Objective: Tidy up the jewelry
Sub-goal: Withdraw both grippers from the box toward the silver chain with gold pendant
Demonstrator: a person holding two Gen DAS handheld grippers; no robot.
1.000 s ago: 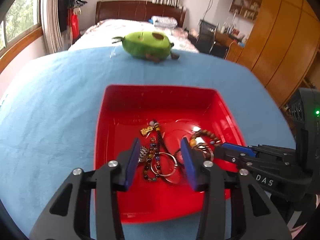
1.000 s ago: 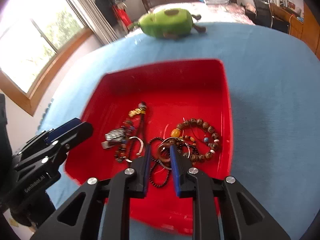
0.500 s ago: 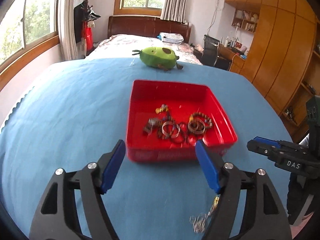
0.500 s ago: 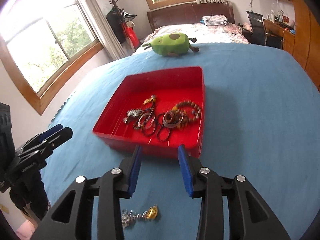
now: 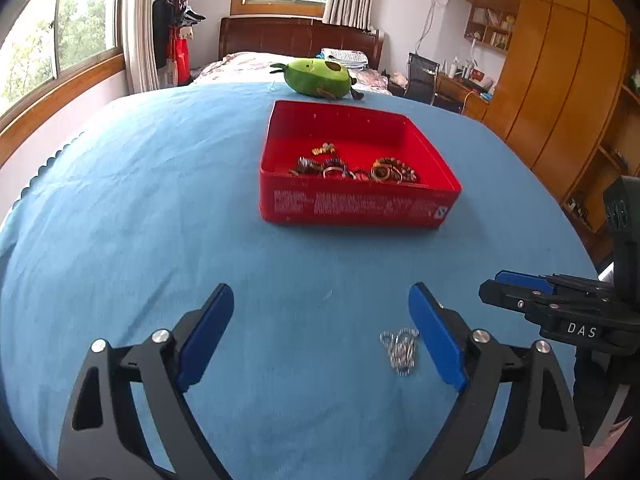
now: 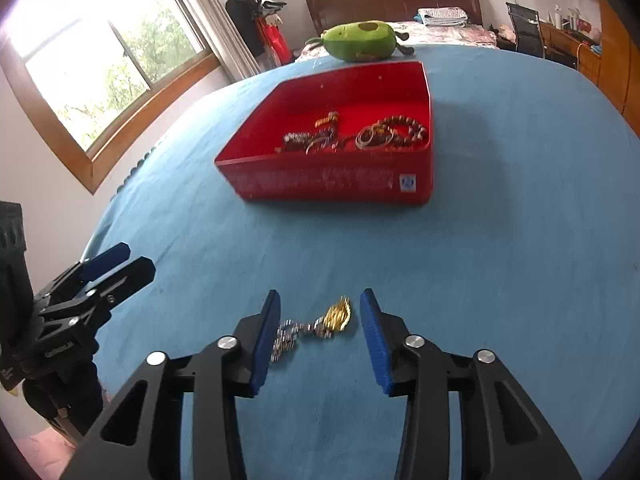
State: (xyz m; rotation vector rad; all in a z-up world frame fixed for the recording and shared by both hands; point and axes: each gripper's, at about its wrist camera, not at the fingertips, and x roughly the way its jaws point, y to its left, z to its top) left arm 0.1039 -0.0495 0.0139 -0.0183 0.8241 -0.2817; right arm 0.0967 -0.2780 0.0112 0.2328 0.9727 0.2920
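Plainly one red box (image 5: 352, 208), perhaps five jewelry pieces; one chain (image 6: 312, 328) outside.

A green avocado plush toy (image 5: 316, 77) lies on the blue tablecloth (image 5: 140, 200); beyond the plush toy stands a bed (image 5: 256, 58).

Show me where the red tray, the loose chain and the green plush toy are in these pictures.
red tray (image 5: 352, 207), left wrist view, on its front wall.
loose chain (image 6: 316, 326), right wrist view, on its middle, between silver links and gold charm.
green plush toy (image 6: 360, 42), right wrist view, on its body.
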